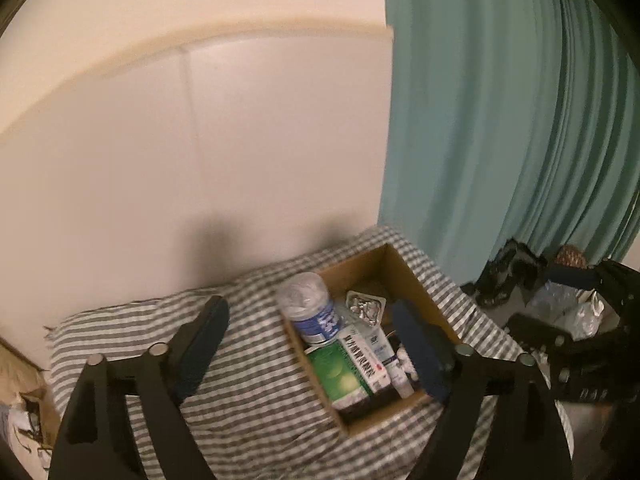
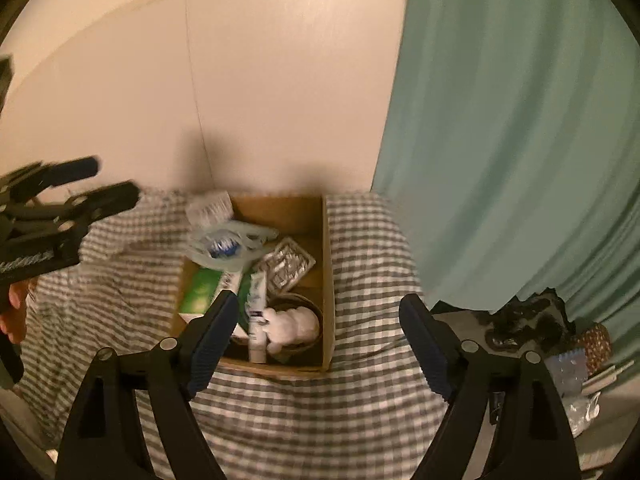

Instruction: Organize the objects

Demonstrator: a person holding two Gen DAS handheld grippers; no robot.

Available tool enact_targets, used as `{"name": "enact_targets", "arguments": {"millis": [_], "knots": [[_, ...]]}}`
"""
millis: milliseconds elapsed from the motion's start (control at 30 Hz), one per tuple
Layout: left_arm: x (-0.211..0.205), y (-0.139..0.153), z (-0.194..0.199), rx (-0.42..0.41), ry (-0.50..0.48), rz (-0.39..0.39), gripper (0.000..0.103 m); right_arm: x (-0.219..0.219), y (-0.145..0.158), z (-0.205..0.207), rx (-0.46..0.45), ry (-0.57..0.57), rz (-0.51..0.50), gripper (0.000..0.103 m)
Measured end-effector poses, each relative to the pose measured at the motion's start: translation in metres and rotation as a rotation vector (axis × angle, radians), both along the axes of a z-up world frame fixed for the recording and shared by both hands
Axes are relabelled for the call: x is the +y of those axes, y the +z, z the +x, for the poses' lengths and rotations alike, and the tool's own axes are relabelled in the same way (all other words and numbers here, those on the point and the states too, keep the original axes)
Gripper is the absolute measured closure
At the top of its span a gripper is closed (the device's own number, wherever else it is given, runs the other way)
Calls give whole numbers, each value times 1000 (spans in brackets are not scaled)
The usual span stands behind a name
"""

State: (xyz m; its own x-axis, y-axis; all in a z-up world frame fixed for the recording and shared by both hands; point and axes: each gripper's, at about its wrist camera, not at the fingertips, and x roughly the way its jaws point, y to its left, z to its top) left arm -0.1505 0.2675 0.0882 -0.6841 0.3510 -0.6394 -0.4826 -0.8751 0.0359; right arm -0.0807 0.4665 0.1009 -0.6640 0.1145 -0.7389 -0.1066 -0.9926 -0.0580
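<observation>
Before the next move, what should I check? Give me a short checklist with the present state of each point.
1. Left tool empty: ok, open, nothing between its fingers.
2. Right tool empty: ok, open.
3. Box flat on the striped cloth: ok.
4. Room left in the box: ok, bare bottom shows at the far corner.
5. Bottle stable: not ok, it lies across the box rim.
6. Things left to put away: cannot tell.

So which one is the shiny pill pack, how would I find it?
Look at the cardboard box on the striped bedcover by the green curtain. Inside, near the far right, lies the pill pack, beside the tube. It is the only crinkly silver thing there.
</observation>
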Motion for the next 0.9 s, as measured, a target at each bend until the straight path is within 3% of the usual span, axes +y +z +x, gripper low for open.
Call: {"name": "enact_targets", "arguments": {"millis": [167,367,467,567,667,800,900], "knots": [[-56,33,40,80,60,-2,1,-34,38,42,83,2,-8,18],[-118,41,84,156,122,19,0,-81,46,96,201,10,-29,10],[-139,31,105,208,156,10,0,-102,47,109,269,15,-22,0],[-156,16,119,239,179,25,0,-131,48,110,327,46,3,0],[-158,-4,111,213,231,-4,0,-159,38,108,338,72,29,0],[-169,-41,118,230,253,31,0,-183,2,99,321,61,59,0],[-170,-71,118,282,311,-20,0,-185,-34,95,316,24,65,0]]}}
